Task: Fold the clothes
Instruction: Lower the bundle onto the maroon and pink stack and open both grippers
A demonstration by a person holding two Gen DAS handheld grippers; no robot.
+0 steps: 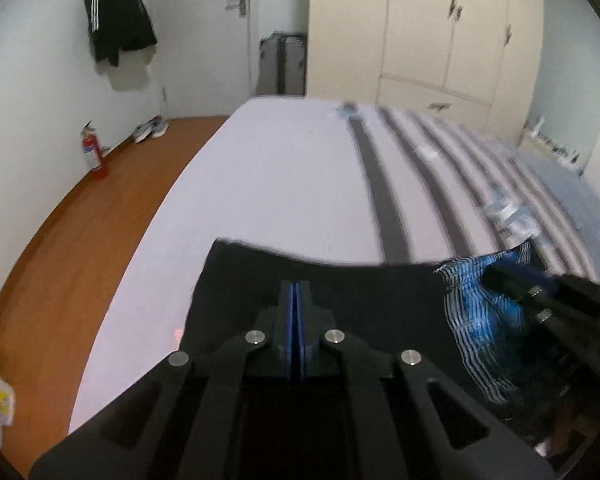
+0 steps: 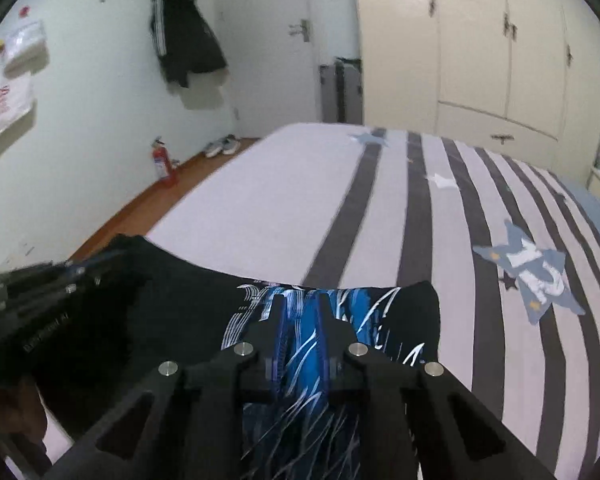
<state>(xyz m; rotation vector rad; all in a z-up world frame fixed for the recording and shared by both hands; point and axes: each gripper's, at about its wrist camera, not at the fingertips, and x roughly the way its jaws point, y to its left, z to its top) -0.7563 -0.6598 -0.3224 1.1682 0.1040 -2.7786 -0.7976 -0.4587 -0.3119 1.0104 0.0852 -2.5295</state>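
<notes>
Tongs first: the left gripper [image 1: 296, 286] is seen with its blue-lined pads pressed flat together, and the far edge of the black fabric garment with the blue-and-white streaked print [image 1: 348, 300] runs just past its tips; whether a thin layer of cloth is pinched there cannot be told, since no fabric shows between the pads. The right gripper [image 2: 300, 306] is closed on the printed blue panel of the same garment [image 2: 340, 312], which is bunched up between the two black fingers, so a grip on that side is plain. Both tools are set along the same far hem, left toward the plain black side and right at the printed side, and are pointed downward over it; this placing is judged to serve a two-corner hold, so the edge can be carried over as one straight line in a fold. The garment lies at the near end of the bed, spread on the pale bedsheet with dark grey stripes and blue star patches [image 2: 380, 208]. Motion blur is noted in the left wrist view. Farther off, a red fire extinguisher [image 2: 161, 160] is stood on the wooden floor against the wall, and a black jacket with white stripes [image 2: 184, 32] is hung above it.
</notes>
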